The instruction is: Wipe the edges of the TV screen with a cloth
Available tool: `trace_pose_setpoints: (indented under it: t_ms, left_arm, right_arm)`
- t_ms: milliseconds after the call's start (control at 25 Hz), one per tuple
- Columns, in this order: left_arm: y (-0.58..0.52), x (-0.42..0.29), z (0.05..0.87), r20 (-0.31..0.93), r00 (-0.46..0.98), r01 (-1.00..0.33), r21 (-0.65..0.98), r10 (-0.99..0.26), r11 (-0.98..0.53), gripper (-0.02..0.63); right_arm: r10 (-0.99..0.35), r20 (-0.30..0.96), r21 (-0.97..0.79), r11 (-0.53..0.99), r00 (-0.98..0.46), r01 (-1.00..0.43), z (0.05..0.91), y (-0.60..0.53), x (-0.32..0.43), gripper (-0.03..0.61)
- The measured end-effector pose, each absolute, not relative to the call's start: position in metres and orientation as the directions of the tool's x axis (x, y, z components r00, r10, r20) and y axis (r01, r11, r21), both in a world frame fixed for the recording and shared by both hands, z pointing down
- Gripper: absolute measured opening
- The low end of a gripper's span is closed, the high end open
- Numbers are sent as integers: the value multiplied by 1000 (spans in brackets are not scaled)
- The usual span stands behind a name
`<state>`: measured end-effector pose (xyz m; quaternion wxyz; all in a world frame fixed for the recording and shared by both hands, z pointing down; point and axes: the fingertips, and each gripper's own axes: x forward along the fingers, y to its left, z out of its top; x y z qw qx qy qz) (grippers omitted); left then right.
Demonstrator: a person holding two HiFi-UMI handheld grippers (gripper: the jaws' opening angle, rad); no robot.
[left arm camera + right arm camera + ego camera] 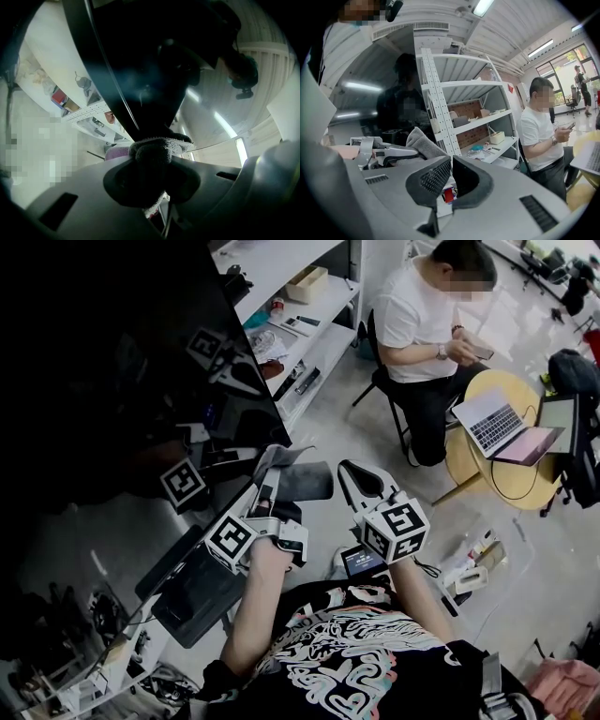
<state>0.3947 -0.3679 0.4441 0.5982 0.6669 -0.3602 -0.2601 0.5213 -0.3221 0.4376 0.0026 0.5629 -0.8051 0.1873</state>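
The big black TV screen (112,381) fills the left of the head view, and its right edge runs down to a lower corner near the middle. My left gripper (267,486) is shut on a grey cloth (300,479) and holds it against that lower corner. In the left gripper view the bunched cloth (157,150) sits between the pads and touches the dark TV edge (140,70). My right gripper (349,470) hangs just right of the cloth, apart from the TV, with its pads (436,176) together and nothing held. From there the cloth (423,140) shows to the left.
A white shelf unit (309,324) with small items stands right behind the TV's edge. A person in a white shirt (422,324) sits beside it, next to a round wooden table (525,488) with a laptop. Cables and devices crowd the stand (197,592) under the TV.
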Motion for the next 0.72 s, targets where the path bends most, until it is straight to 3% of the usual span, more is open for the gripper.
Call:
trace_pose_setpoints:
  t_ms: [440,720]
  left_arm:
    - [-369,401,440,61,616,-150,988,-785,-41,75]
    - [-371,411,447,94,613,-204,978,-785,-42,75]
  right_arm:
    - [-911,214,-298,283,-352,-912,435,-317,525,35]
    - [-913,213,-304,278,-349,-911,438,-314,537,35]
